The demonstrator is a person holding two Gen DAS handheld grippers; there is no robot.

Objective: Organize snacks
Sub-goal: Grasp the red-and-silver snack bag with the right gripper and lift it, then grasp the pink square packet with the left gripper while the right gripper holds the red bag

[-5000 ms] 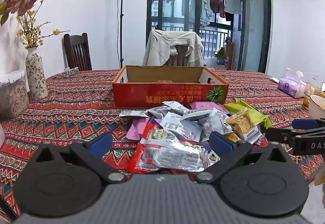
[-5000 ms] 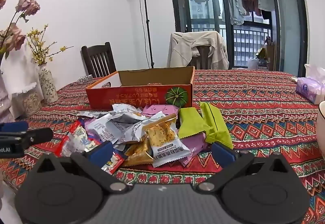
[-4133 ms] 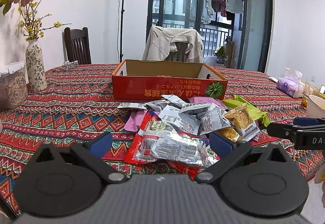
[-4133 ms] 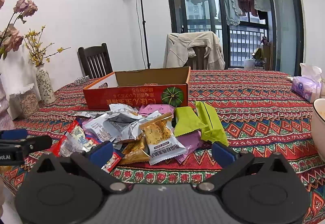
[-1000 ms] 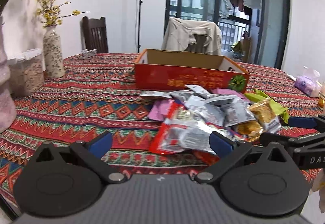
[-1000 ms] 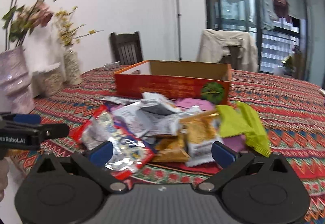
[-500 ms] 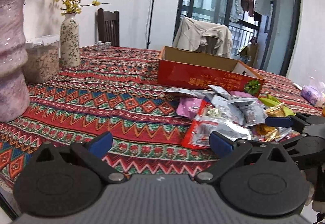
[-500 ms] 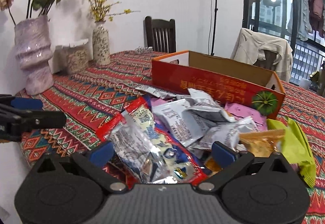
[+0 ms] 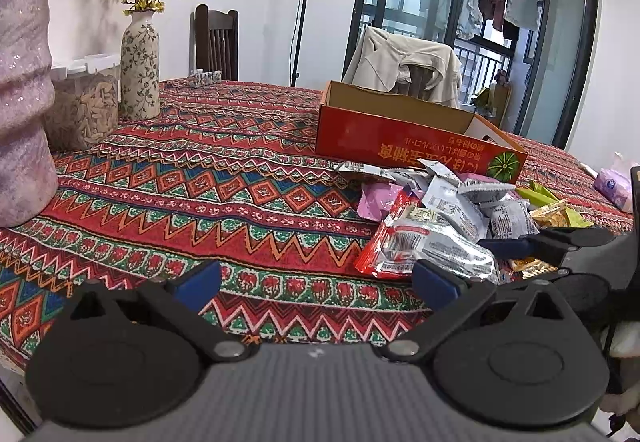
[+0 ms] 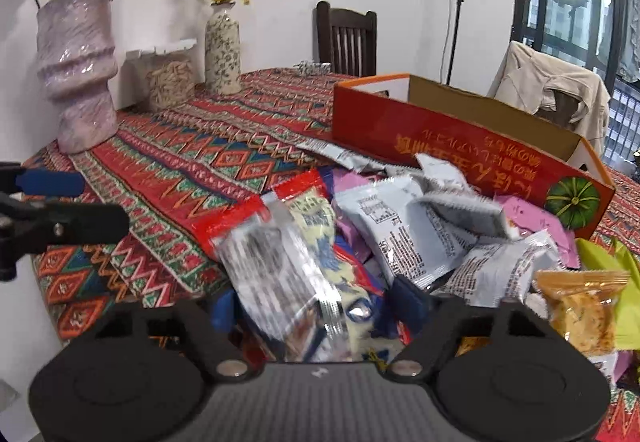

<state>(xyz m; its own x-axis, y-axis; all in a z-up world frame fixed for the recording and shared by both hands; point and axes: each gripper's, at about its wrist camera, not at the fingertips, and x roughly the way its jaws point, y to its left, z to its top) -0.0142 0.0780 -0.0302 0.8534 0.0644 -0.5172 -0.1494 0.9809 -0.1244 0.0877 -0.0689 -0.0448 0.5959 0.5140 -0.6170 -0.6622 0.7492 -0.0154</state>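
Note:
A heap of snack packets (image 9: 464, 201) lies on the patterned tablecloth in front of an open red cardboard box (image 9: 400, 145). My right gripper (image 10: 316, 302) is low over the heap's near-left side. Its jaws are closing, with a red and silver packet (image 10: 288, 266) between the blue pads; I see no firm press on it. In the left wrist view the same packet (image 9: 420, 246) lies by the right gripper's fingers (image 9: 548, 242). My left gripper (image 9: 316, 280) is open over bare cloth, left of the heap, with nothing between its jaws.
A tall pink vase (image 9: 24, 81), a jar of seeds (image 9: 84, 109) and a flowered vase (image 9: 140, 69) stand along the left side. A dark chair (image 9: 216, 41) is behind the table. A tissue pack (image 9: 612, 185) lies far right. The table's near edge is just below both grippers.
The right gripper has moved in to the heap's left side and narrowed its jaws around the red and silver packet. The left gripper has shifted left, off the heap.

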